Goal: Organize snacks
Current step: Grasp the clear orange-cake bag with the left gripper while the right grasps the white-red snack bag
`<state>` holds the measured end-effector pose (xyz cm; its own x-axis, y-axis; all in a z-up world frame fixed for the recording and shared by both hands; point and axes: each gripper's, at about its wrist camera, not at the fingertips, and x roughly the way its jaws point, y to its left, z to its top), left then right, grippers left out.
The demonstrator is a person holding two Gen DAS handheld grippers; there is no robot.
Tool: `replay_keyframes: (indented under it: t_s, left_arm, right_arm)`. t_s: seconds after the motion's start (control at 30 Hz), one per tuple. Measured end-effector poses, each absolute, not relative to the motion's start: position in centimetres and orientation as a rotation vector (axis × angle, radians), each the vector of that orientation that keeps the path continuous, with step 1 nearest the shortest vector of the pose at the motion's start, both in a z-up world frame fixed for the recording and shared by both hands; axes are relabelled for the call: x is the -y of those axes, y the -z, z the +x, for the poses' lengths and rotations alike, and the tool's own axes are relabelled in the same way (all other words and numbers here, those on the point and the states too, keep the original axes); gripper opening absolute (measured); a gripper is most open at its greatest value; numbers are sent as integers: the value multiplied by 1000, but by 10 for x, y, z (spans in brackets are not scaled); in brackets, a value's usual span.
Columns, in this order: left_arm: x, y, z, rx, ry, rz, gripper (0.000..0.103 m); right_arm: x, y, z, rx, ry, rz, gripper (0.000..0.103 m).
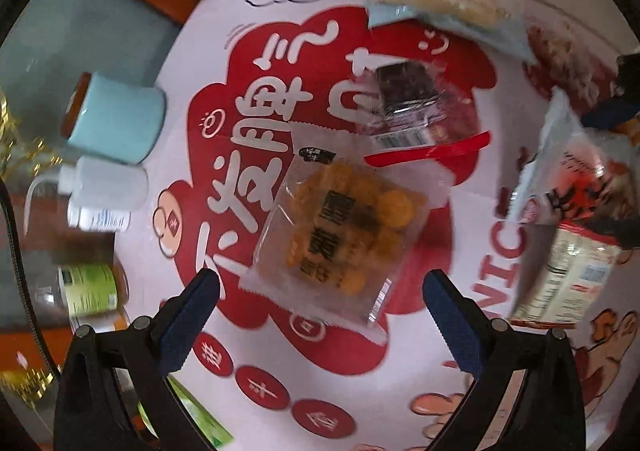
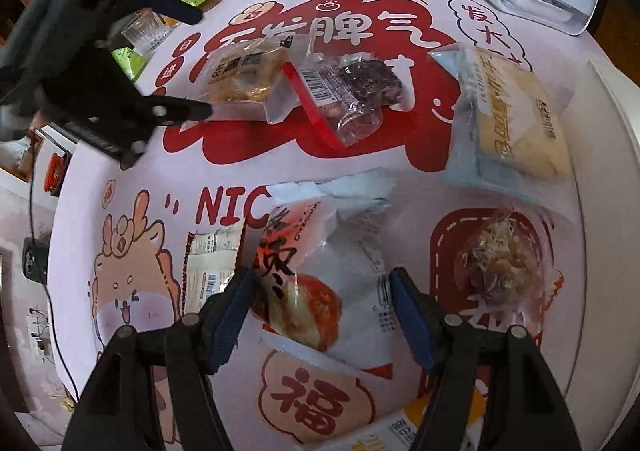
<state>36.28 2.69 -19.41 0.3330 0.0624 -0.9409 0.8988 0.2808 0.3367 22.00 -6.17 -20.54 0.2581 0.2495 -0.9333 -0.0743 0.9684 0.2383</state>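
Both jaws were wide, nothing gripped: left gripper (image 1: 320, 293) over the yolk-pastry pack (image 1: 332, 227) mid-mat, right gripper (image 2: 322, 291) straddling the white bun bag (image 2: 332, 271). Figured that slick, puffy film could've squirted out sideways.

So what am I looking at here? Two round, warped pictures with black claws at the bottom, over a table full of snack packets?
No robot here: a person holds a two-finger gripper in each hand, each with a fisheye camera looking along its fingers, hence the warping. One picture is from the left gripper, open above a clear packet of yellow egg-yolk pastry. The other is from the right gripper, open with its fingers on either side of a white bread bag; whether they touch it is unclear. Nothing is held. On the cartoon tablecloth also lie a dark cake packet and a pale blue bread packet.
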Motion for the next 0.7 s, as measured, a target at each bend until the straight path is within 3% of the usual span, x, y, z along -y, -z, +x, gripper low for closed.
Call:
replay_keyframes:
  t_s: [0.57, 0.7]
  left_arm:
    - [-8, 245, 410, -1254, 857, 1152, 102]
    - [-15, 246, 408, -1284, 858, 1078, 92]
  right_arm:
    - [65, 218, 229, -1301, -278, 251, 71]
    - [67, 219, 228, -1298, -287, 254, 70]
